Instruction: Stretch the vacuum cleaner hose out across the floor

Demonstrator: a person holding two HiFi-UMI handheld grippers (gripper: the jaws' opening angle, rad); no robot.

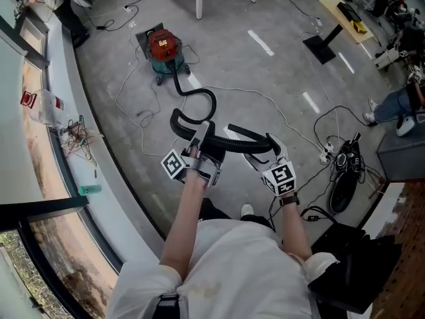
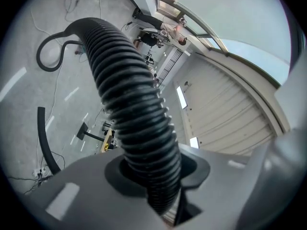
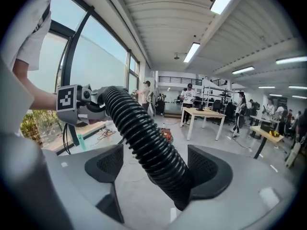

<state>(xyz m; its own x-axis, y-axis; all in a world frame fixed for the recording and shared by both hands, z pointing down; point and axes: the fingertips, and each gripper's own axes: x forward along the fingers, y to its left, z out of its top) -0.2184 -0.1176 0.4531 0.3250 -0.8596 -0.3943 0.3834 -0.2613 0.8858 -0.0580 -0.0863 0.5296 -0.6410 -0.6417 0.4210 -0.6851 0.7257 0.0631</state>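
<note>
A red and teal vacuum cleaner (image 1: 165, 48) stands on the grey floor at the upper left. Its black ribbed hose (image 1: 201, 100) curls from it toward me and rises into both grippers. My left gripper (image 1: 202, 137) is shut on the hose (image 2: 129, 95), which fills the gap between its pads (image 2: 153, 176). My right gripper (image 1: 257, 150) stands open around the hose (image 3: 144, 138). The hose leans on one pad and the other pad is clear of it (image 3: 158, 164). The left gripper (image 3: 76, 102) also shows in the right gripper view, holding the hose farther along.
White and black cables (image 1: 133, 92) loop over the floor around the vacuum cleaner. A desk (image 1: 345, 18) and a seated person (image 1: 398, 105) are at the right, with a black bundle of gear (image 1: 345, 171) nearby. A window ledge (image 1: 73, 98) runs along the left.
</note>
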